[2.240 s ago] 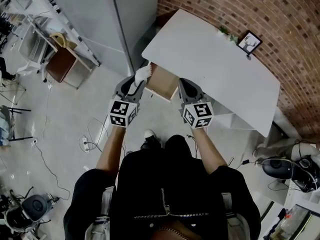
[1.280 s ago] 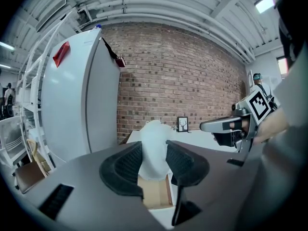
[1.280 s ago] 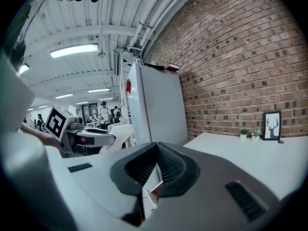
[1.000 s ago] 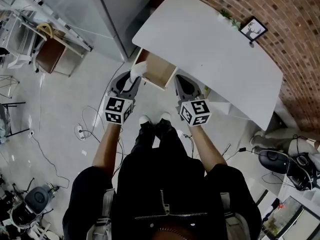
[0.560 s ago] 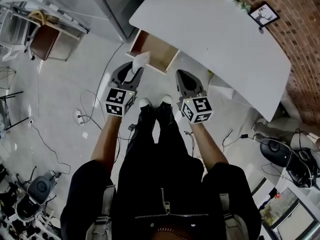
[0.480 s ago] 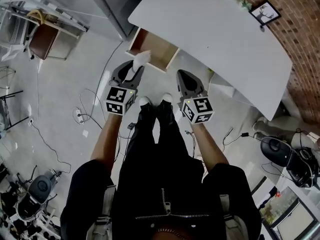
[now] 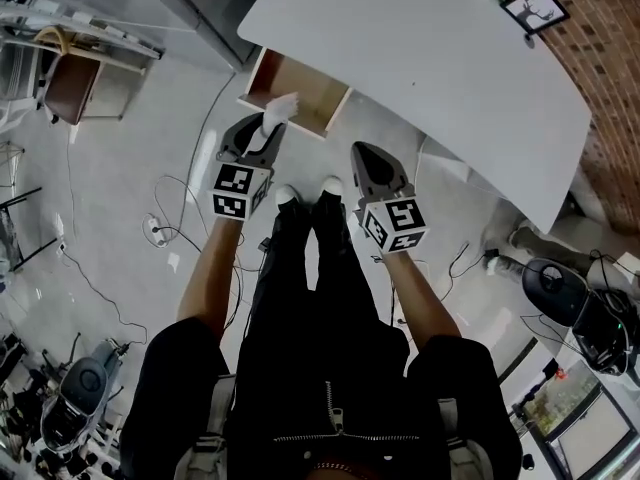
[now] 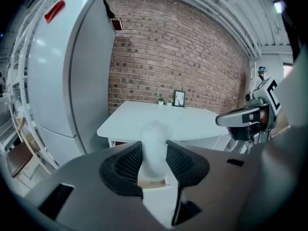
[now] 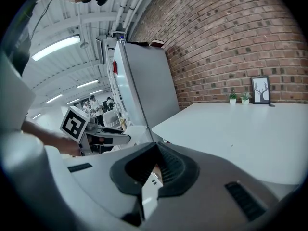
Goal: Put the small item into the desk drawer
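I am gripping the small white item [image 7: 281,108] between the jaws of my left hand-held gripper [image 7: 266,126], holding it at the front edge of the open drawer [image 7: 312,96] under the white surface [image 7: 430,58]. My right hand-held gripper [image 7: 360,154] is hanging alongside, jaws closed together, carrying nothing.

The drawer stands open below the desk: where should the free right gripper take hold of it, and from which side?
Probably the front panel of the drawer, the wall nearest the person, pinched over its top edge from above. It juts clear of the desk, and the open top admits one jaw. The right gripper should work right of the left gripper, which holds the white item.
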Demonstrator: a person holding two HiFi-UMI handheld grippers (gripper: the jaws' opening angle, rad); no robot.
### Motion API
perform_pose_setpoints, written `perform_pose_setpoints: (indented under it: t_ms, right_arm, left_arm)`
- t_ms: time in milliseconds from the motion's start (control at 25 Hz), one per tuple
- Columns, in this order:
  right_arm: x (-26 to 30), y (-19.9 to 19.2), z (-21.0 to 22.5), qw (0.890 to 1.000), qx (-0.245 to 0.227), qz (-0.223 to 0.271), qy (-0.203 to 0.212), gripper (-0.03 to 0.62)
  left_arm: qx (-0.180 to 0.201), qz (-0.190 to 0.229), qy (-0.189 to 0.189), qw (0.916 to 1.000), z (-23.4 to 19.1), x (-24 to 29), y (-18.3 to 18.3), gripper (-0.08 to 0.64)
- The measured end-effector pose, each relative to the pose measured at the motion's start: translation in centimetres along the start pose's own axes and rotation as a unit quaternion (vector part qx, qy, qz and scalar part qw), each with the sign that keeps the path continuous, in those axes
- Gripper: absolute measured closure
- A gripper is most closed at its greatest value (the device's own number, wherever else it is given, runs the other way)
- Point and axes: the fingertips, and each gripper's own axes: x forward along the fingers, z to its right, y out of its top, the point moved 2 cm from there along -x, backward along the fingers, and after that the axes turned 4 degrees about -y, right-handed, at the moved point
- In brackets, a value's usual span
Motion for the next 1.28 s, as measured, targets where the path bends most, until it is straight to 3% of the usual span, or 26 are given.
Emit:
perform_pose_setpoints:
  t_ms: [440, 720, 1040, 1280]
  right_arm:
    - [2.2, -2.6, 1.1, 1.0, 0.014, -0.019, -0.002, 0.592]
    - [3.0, -4.7, 2.0, 0.999, 0.023, -0.035, -0.007, 0.591]
    - [3.7, -7.1, 1.8, 0.998, 0.038, -0.057, -0.01, 0.589]
    - [3.8, -8.1, 2.7, 0.997, 0.04, -0.068, -0.021, 0.589]
  left_arm:
    - [0.019, -0.048, -0.023, 0.9984, -2.2, 5.4, -3.7, 0.399]
    - [0.052, -0.081, -0.037, 0.9946, -3.0, 8.3, -6.1, 0.399]
    - [0.08, -0.131, -0.051, 0.9868, -4.9, 12.9, -9.4, 0.399]
    - [0.125, -0.171, -0.067, 0.975, -6.1, 15.6, -11.4, 0.399]
